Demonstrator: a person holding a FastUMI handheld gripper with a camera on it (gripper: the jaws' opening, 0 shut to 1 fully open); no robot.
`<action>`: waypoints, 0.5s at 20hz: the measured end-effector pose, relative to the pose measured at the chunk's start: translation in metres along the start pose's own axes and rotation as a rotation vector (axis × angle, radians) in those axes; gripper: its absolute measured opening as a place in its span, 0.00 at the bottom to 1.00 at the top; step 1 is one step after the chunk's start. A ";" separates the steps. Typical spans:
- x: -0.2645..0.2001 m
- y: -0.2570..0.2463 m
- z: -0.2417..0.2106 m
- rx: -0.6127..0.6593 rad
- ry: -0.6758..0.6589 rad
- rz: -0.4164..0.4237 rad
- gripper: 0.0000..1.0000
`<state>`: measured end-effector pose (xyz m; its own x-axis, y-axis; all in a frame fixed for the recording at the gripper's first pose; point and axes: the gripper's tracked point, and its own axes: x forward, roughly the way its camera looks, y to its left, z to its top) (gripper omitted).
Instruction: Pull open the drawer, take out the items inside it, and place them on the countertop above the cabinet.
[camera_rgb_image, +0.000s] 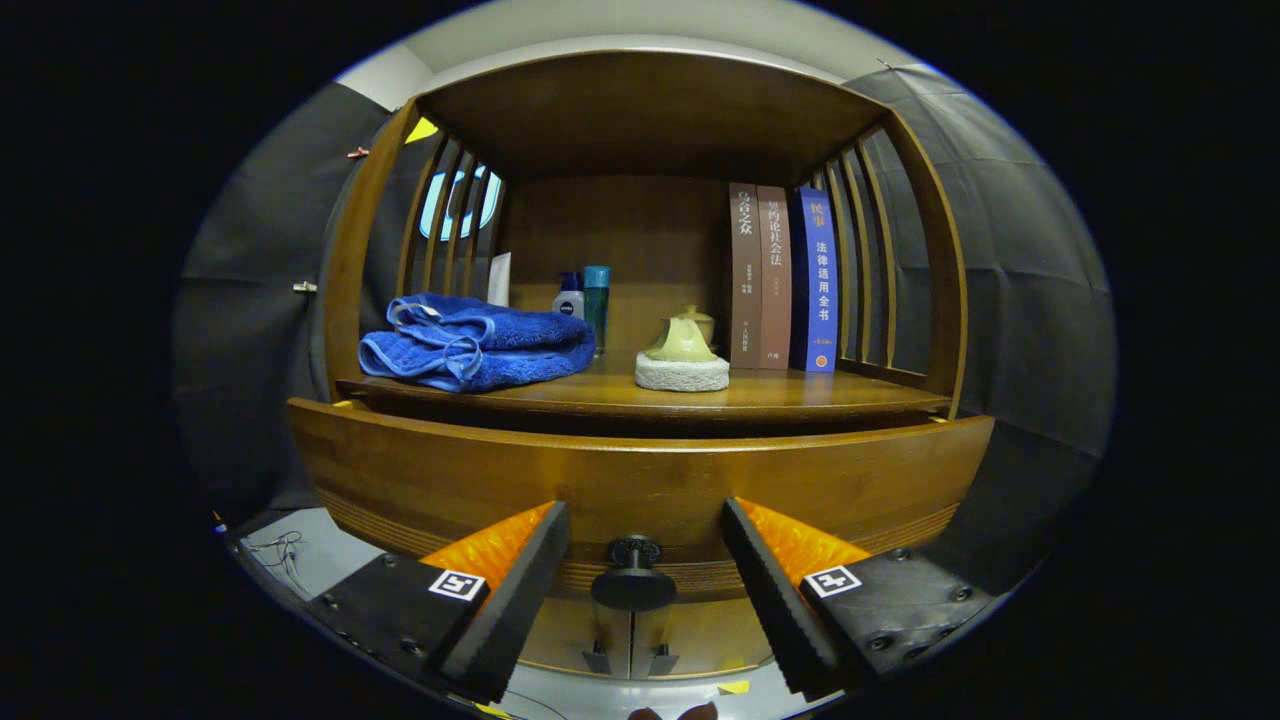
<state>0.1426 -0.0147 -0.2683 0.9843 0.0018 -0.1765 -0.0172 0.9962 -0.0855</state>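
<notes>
Drawer front, curved glossy brown wood, sits just ahead of the gripper, pulled slightly out from under the wooden countertop; a dark gap shows between its top edge and the countertop lip. Drawer contents hidden. Small round black knob on the drawer front lies between the two fingers, touching neither. Fingers spread apart, nothing clamped, left one and right one on either side of the knob.

Countertop, left to right: folded blue terry towel at the left side; behind it a white card leaning upright; a small white bottle with blue cap touching or just beside a teal-capped clear bottle; a pale green ceramic teapot on a round whitish coaster near the middle; three upright books just beside it, two brown and one blue, the blue one against the right slatted wooden side. Slatted wooden side on the left too. Grey floor below the drawer.
</notes>
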 end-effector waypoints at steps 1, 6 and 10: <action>0.003 -0.001 0.001 -0.009 0.001 -0.001 1.00; 0.022 0.000 0.000 0.013 0.019 -0.002 0.99; 0.034 0.001 -0.001 0.034 0.045 -0.010 1.00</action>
<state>0.1760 -0.0134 -0.2751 0.9755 -0.0114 -0.2196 -0.0005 0.9986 -0.0538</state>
